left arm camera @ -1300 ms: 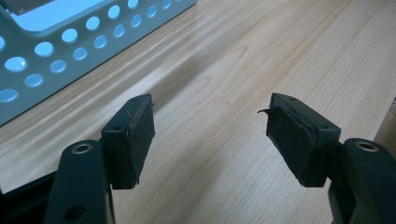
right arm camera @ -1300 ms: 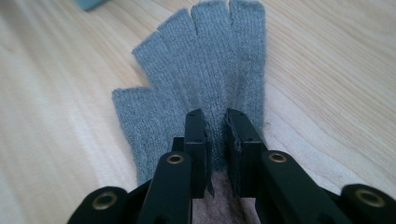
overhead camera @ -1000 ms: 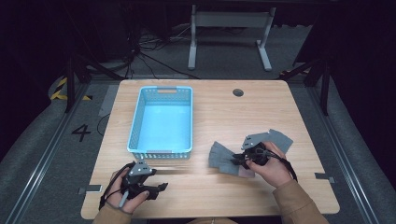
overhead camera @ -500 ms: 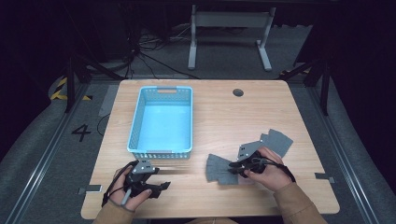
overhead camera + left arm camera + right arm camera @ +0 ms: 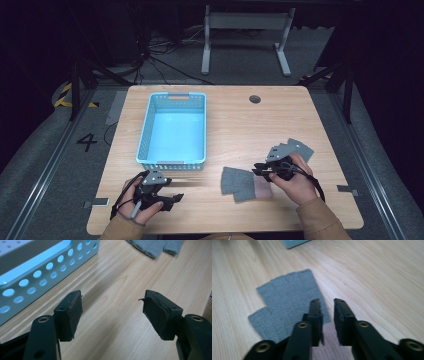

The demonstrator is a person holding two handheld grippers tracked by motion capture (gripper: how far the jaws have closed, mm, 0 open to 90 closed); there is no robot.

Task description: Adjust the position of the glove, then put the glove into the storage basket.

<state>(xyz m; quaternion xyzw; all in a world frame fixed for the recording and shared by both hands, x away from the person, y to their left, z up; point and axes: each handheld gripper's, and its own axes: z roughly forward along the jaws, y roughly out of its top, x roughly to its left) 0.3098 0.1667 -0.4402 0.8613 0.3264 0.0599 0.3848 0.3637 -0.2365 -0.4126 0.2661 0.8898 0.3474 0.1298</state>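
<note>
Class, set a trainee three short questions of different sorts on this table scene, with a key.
1. True or false: the basket holds a glove.
2. Which is nearer the grey glove: A the left tongs, B the right tongs?
3. Fill in: the left tongs' jaws stand wide ____.

Key
1. False; the basket's inside looks bare, and the glove lies flat on the table.
2. B; in the right gripper view the narrow-gapped jaws hang at the glove's near edge.
3. Apart, with nothing between them.

basket [image 5: 172,130] on table [image 5: 240,120] left, glove [image 5: 240,183] right
</note>
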